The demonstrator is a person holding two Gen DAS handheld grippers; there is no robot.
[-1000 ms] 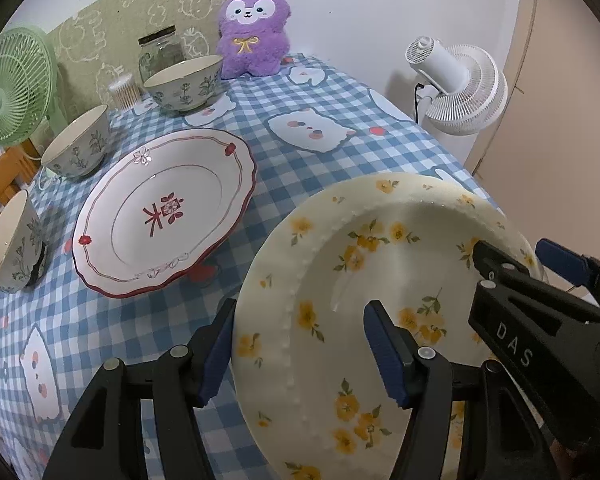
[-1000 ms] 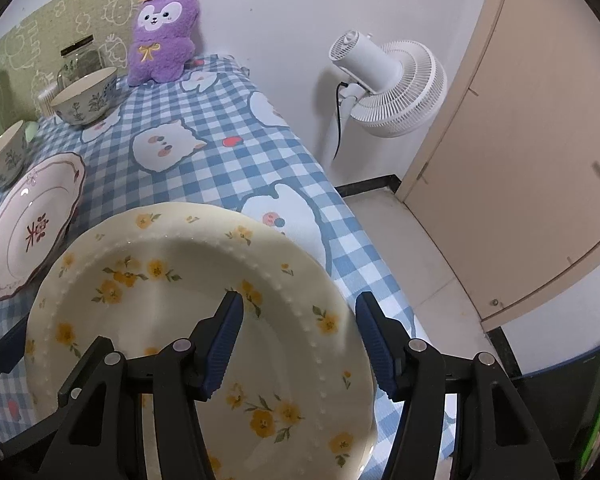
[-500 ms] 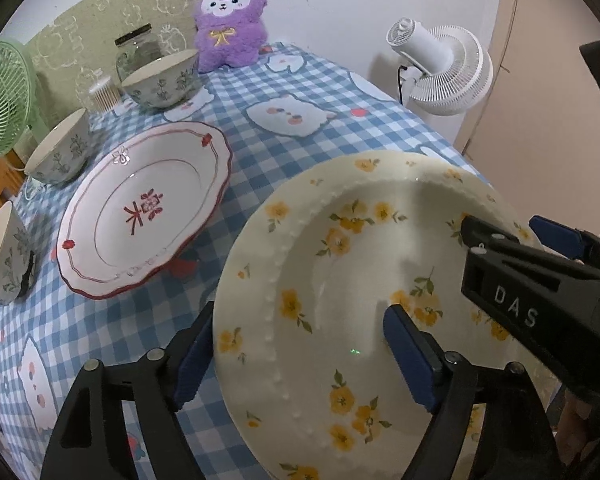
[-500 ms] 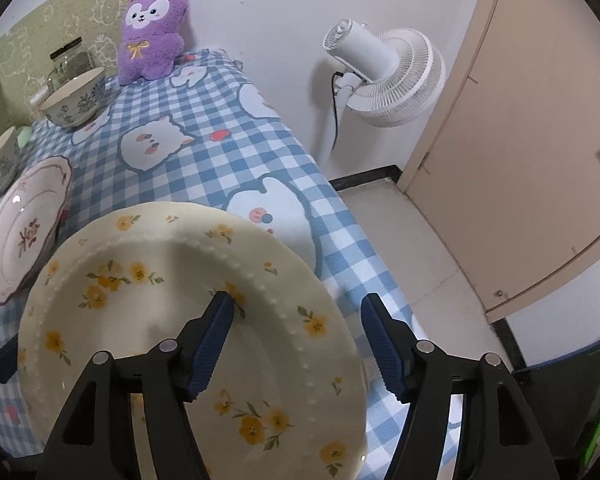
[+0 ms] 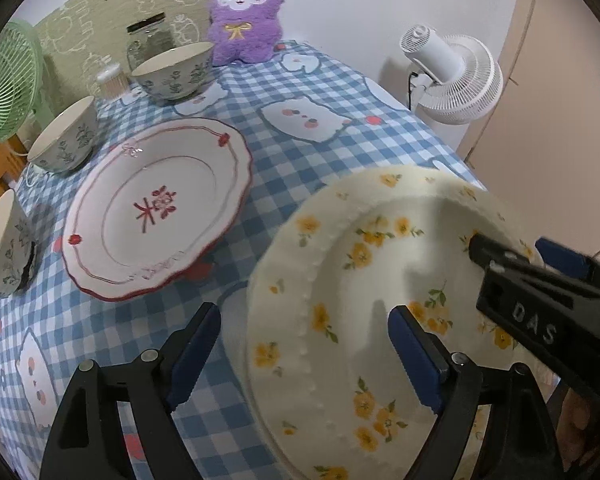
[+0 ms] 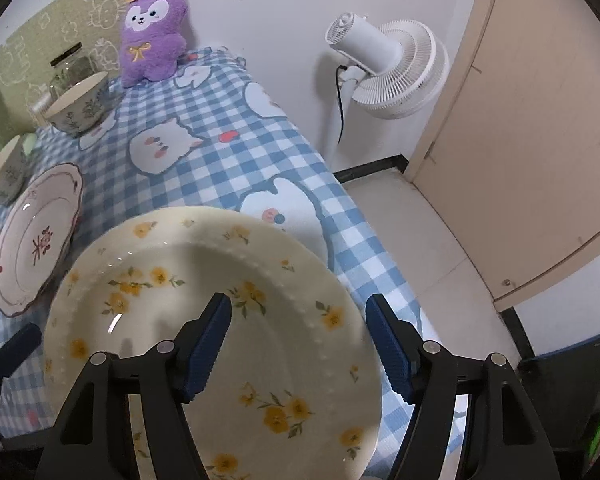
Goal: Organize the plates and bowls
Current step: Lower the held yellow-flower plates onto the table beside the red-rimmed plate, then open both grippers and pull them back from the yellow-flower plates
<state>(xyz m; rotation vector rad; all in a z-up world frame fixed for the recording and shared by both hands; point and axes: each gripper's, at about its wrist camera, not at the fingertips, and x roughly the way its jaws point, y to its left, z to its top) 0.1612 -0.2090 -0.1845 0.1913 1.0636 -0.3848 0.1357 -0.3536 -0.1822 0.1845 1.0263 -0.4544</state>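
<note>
Your left gripper [image 5: 304, 344] straddles the near-left rim of the yellow-flowered plate [image 5: 380, 280]: one blue pad sits outside the rim over the tablecloth [image 5: 300, 152], the other over the plate's well. The jaws stand wide apart, and neither pad visibly presses the plate. Your right gripper [image 6: 300, 340] straddles the right rim in the same way, jaws spread wide. Contact under the rim is hidden by the plate in both views, so you cannot tell what bears its weight.

The plate's near edge is cut off by the frame bottom in both views. Its far rim is motion-blurred in the left wrist view. In that view the right gripper's black body covers part of the plate's right side.

The plate is cream, with scattered yellow flowers, green leaves and a ring of raised beads around the well. It is tilted and lies at the near right corner of the table, its right rim at the table edge.

The red-trimmed plate [image 5: 160, 208] lies flat to its left, apart from it. Three patterned bowls stand beyond: far bowl [image 5: 174, 70], middle bowl [image 5: 66, 136], and near bowl [image 5: 4, 244], which is cut by the left frame edge.
</note>
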